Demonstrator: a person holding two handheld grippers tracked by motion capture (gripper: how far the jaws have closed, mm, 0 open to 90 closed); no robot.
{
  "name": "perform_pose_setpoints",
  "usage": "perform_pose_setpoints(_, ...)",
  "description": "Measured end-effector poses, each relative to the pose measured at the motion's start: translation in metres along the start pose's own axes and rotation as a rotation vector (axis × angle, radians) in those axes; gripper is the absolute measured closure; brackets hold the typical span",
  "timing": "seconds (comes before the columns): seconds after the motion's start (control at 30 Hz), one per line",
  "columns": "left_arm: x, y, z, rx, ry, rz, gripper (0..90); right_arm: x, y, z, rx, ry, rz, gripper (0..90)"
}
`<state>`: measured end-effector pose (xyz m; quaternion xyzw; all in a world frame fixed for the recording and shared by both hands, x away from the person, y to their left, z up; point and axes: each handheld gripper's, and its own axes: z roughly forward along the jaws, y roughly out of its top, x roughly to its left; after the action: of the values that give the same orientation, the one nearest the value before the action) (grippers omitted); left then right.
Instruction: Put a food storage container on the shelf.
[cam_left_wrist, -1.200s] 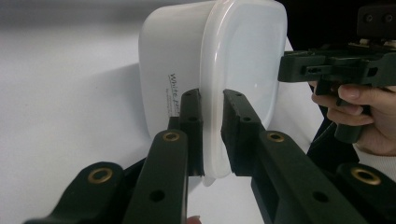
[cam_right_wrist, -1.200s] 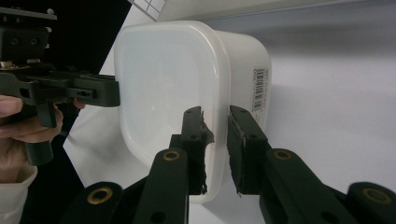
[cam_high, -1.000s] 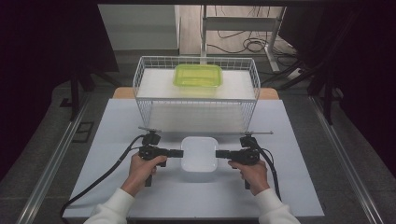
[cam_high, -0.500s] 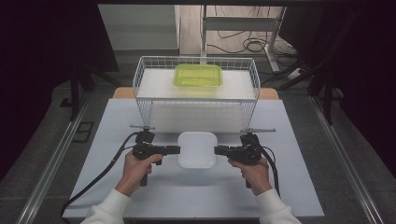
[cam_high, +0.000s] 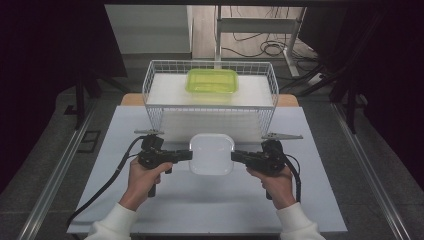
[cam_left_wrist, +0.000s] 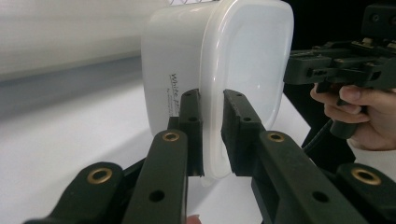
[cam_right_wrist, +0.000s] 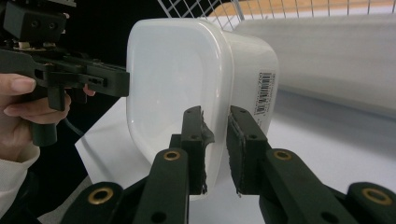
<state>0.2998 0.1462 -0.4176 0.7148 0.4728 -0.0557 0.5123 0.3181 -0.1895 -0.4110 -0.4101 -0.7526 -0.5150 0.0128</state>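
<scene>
White table (cam_high: 150, 210), lidded white container (cam_high: 212, 153) now lifted higher

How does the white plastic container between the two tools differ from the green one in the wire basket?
The white opaque plastic container is gripped at its rim by the left tool and right tool; the translucent lime-green plastic container rests untouched inside the white wire basket. The white one looks squarer, the green one wider. Both have rounded corners.
</scene>
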Motion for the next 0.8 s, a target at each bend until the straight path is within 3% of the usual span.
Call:
perform_pose_setpoints(0.43, -0.01, 0.023, -0.015, -0.024, 0.004, 0.03, 78.0, 0.016, 0.021, -0.013, -0.052, 0.027, -0.06, 76.7)
perform_pose_setpoints(0.8, -0.013, 0.044, -0.02, -0.047, 0.001, 0.045, 77.8, 0.019, 0.045, -0.017, -0.07, 0.025, -0.086, 76.7)
